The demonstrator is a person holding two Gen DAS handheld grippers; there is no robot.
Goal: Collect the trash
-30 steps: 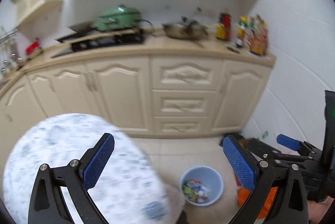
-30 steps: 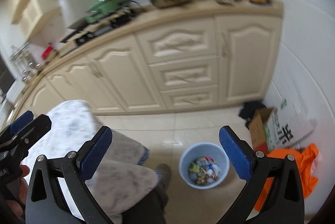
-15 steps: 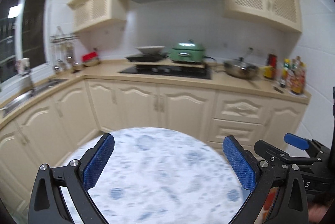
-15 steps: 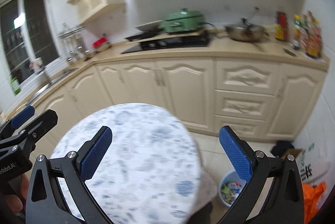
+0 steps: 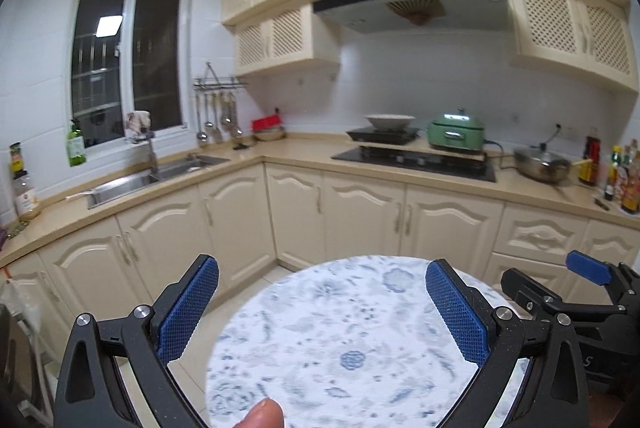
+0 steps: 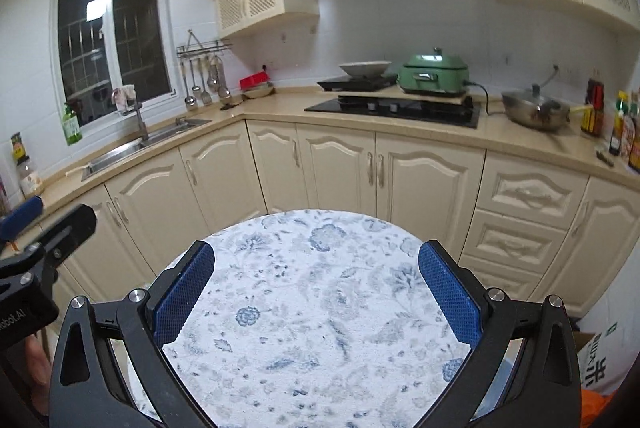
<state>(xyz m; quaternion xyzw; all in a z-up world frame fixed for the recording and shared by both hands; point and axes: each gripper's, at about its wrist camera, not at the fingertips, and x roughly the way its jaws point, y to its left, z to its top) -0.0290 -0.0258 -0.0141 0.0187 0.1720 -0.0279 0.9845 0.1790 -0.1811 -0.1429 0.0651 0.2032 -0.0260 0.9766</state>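
Both grippers are hovering level over a round tabletop [image 6: 320,308] covered in a matte white cloth printed with blue flowers. The left gripper [image 5: 322,312] is spread wide with nothing between its fingers, whose blue pads [image 5: 188,308] are ribbed like rubber on glossy black plastic arms studded with silver bolts. The right gripper [image 6: 316,298] is gaping just the same and gripping nothing. A fingertip [image 5: 260,414] is poking in at the bottom edge of the left view.

Beyond the table, cream cabinets [image 6: 340,164] with raised arched panels are running under a smooth beige countertop [image 6: 500,136]. A black glass cooktop [image 6: 392,108] is sitting on it, with a mint-green lidded electric pot [image 6: 434,74] and a shallow pale bowl [image 6: 364,68] raised behind on a board. A shiny steel wok [image 6: 534,108] is standing to the right, near a cluster of sauce bottles [image 6: 616,124]. A stainless sink [image 5: 152,176] is gleaming beneath the dark window [image 5: 124,56], and metal ladles [image 6: 204,80] are dangling from a wall rail.

A second ago both cameras were tipped toward the floor, showing a pale blue bin filled with colourful wrappers beside the table. Now they have swung up, and the bin and its trash are no longer showing in either view; only a cardboard box [image 6: 600,360] and a scrap of orange plastic [image 6: 596,408] are peeking in at the lower right.
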